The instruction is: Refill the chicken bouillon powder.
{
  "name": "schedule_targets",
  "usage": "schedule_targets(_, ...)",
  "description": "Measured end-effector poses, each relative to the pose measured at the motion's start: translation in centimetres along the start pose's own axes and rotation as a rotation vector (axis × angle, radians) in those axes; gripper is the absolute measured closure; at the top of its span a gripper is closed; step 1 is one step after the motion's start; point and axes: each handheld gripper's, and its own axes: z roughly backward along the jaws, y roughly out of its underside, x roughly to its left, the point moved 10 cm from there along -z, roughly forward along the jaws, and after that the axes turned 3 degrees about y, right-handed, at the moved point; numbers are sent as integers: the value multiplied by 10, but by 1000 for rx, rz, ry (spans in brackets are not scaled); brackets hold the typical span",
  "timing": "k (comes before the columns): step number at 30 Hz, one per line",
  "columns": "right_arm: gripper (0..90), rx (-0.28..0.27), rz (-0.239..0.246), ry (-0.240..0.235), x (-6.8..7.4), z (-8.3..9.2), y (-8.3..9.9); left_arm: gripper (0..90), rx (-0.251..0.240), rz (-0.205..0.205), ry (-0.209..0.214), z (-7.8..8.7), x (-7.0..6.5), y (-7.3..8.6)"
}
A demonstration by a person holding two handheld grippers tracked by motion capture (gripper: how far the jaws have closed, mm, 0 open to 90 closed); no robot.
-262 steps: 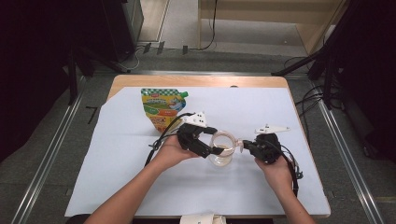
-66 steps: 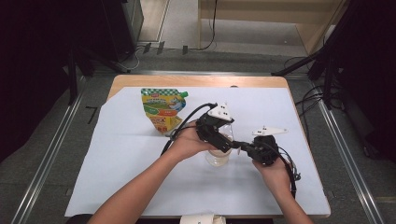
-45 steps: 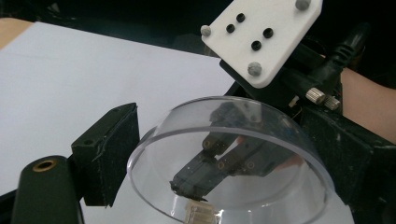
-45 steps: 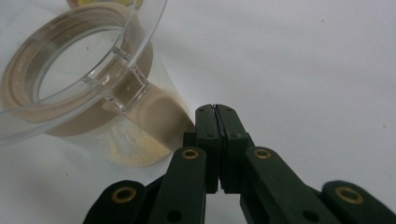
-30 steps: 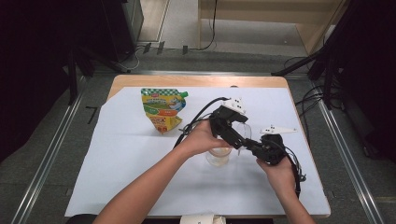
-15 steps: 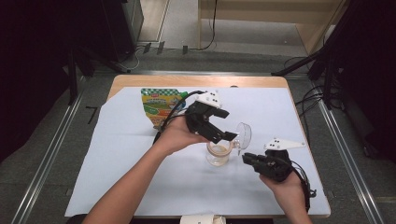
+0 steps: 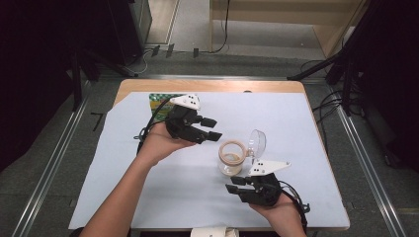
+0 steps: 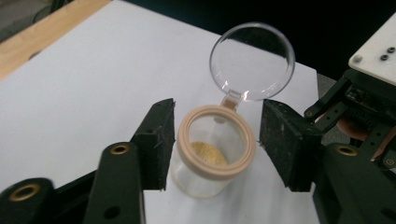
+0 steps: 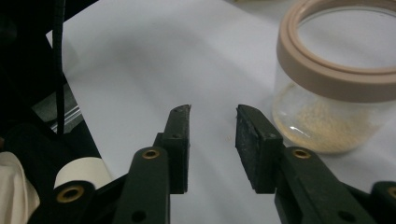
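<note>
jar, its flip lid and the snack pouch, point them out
jar (image 8: 212, 158), left gripper view, on its clear wall
flip lid (image 8: 252, 61), left gripper view, middle of the clear disc
snack pouch (image 7: 160, 100), high view, visible top edge

We see bare white sheet (image 7: 148, 197) around the jar (image 7: 231, 159) on its left and near sides — open passage there. Its raised lid (image 7: 257, 144) blocks the far right; the pouch (image 7: 160, 100) lies well apart.
</note>
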Motion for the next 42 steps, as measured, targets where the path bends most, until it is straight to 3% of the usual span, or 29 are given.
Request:
schedule_targets(4,616,6,4,-9,2,-4,0,480,8,20,-3,7,5,7)
schedule_targets(6,591,13,5,-12,3,-7,2,456,5,34,-13,13,9,10)
schedule_targets(8,580,22,6,-10,4,-9,2,436,-12,78,-15,22,16,14)
schedule_targets(12,570,28,20,-8,4,-11,3,402,-18,107,-44,34,26,20)
schedule_targets(23,561,39,34,-5,4,-15,4,345,-31,157,-102,62,46,35)
schedule_targets(31,561,42,39,-7,4,-16,4,346,-29,163,-143,79,58,47)
schedule_targets(36,560,52,42,-7,4,-18,5,346,-31,197,-213,100,76,60)
schedule_targets(42,559,57,42,-7,4,-19,6,346,-41,217,-241,112,85,69)
